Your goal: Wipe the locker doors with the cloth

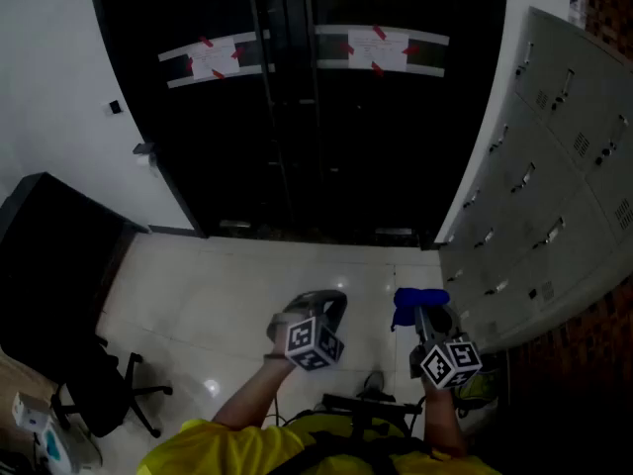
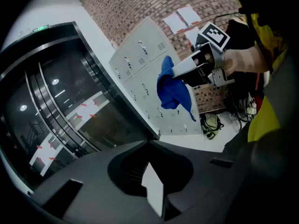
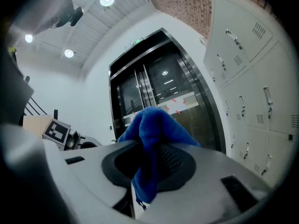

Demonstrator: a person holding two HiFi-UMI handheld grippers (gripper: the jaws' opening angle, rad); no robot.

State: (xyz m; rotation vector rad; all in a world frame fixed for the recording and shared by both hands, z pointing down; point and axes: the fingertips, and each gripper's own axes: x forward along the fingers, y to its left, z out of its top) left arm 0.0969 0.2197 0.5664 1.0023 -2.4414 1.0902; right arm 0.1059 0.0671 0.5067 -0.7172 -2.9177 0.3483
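Note:
The grey lockers [image 1: 554, 166] stand along the right wall, doors closed, with small handles. A blue cloth [image 1: 417, 302] hangs bunched from my right gripper [image 1: 425, 313], which is shut on it and held low in front of me, left of the lockers and apart from them. In the right gripper view the cloth [image 3: 152, 129] drapes over the jaws and the lockers [image 3: 252, 78] rise on the right. My left gripper [image 1: 321, 303] is beside it, shut and holding nothing. From the left gripper view I see the cloth [image 2: 172, 90] dangling before the lockers [image 2: 140, 64].
Dark glass doors [image 1: 307, 97] with taped paper strips fill the wall ahead. A black office chair [image 1: 109, 389] and a dark panel [image 1: 49, 265] stand at lower left. A brick wall [image 2: 140, 8] backs the lockers. Bags and cables [image 2: 212, 125] lie on the floor at their foot.

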